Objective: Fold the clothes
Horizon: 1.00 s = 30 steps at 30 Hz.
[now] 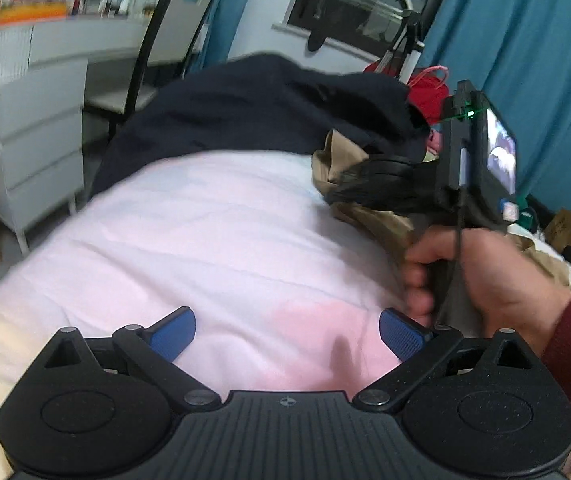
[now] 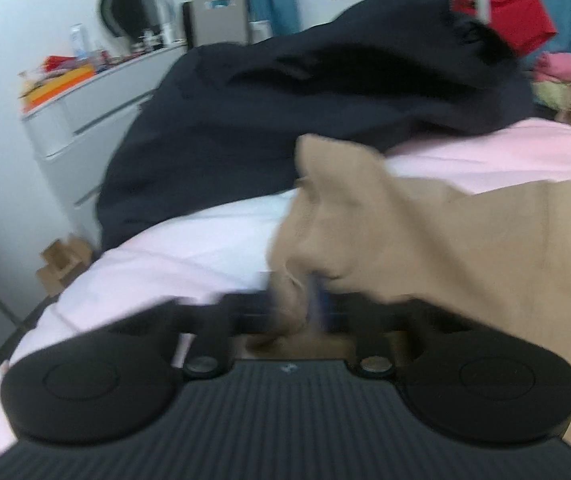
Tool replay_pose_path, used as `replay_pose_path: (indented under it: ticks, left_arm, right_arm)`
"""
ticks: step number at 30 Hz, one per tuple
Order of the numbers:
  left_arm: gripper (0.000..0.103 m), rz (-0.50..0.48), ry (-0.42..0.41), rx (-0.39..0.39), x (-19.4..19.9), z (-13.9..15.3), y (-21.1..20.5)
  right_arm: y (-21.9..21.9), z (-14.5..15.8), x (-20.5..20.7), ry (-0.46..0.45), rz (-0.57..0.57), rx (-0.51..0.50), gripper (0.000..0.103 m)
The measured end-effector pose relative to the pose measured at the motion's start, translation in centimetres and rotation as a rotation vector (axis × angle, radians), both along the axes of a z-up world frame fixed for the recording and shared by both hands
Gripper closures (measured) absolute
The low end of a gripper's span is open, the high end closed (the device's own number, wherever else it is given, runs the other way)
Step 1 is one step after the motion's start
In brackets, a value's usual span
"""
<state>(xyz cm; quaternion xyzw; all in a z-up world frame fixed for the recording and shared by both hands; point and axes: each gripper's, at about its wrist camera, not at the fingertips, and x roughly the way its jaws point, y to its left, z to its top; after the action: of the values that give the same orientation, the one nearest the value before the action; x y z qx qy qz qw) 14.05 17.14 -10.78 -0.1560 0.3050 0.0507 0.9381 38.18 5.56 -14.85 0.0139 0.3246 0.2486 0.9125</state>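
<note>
Right gripper (image 2: 317,300) pinched a fold of the tan cotton garment (image 2: 445,240), which draped over the pale pink bedsheet (image 2: 189,248). Left gripper (image 1: 287,330) hung spread, its 2 blue pads (image 1: 173,330) holding nothing. Dark navy fabric (image 1: 245,112) lay beyond.

The left gripper (image 1: 287,330) hangs wide open over the pink sheet (image 1: 205,232), beside a hand (image 1: 481,272) gripping the right gripper (image 1: 349,188) at tan cloth (image 1: 381,222).

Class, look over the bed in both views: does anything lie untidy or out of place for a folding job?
Yes. A dark navy garment lies heaped and crumpled at the bed's far end, unfolded. The tan garment hangs bunched from the right gripper, not spread flat.
</note>
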Motion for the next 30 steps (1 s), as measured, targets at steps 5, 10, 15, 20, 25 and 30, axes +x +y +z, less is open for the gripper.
replay_pose_path:
  ticks: [5,10,15,20,25,30]
  left_arm:
    - [0.004,0.029,-0.086,0.036,-2.2,2.2,0.6]
    - [0.003,-0.012,-0.140,0.034,-4.1,3.6,-0.1]
    - [0.003,-0.092,-0.178,0.066,-5.2,4.0,-2.6]
    - [0.004,-0.196,-0.175,0.097,-4.2,3.2,-4.9]
    - [0.003,-0.248,-0.159,0.129,-3.3,2.1,-6.1]
    - [0.004,-0.275,-0.142,0.118,-2.5,1.5,-6.7]
  right_arm:
    - [-4.6,4.5,-0.8,-0.087,-0.070,0.009,0.093]
    - [-13.3,8.4,-2.7,-0.172,-0.233,0.106,0.094]
    - [-23.8,8.4,-5.7,-0.205,-0.463,0.203,0.097]
    - [-30.6,3.8,-7.8,-0.122,-0.641,0.202,0.097]
    - [-33.3,0.4,-9.0,-0.039,-0.719,0.232,0.094]
    - [-32.5,1.6,-12.0,-0.034,-0.648,0.220,0.016]
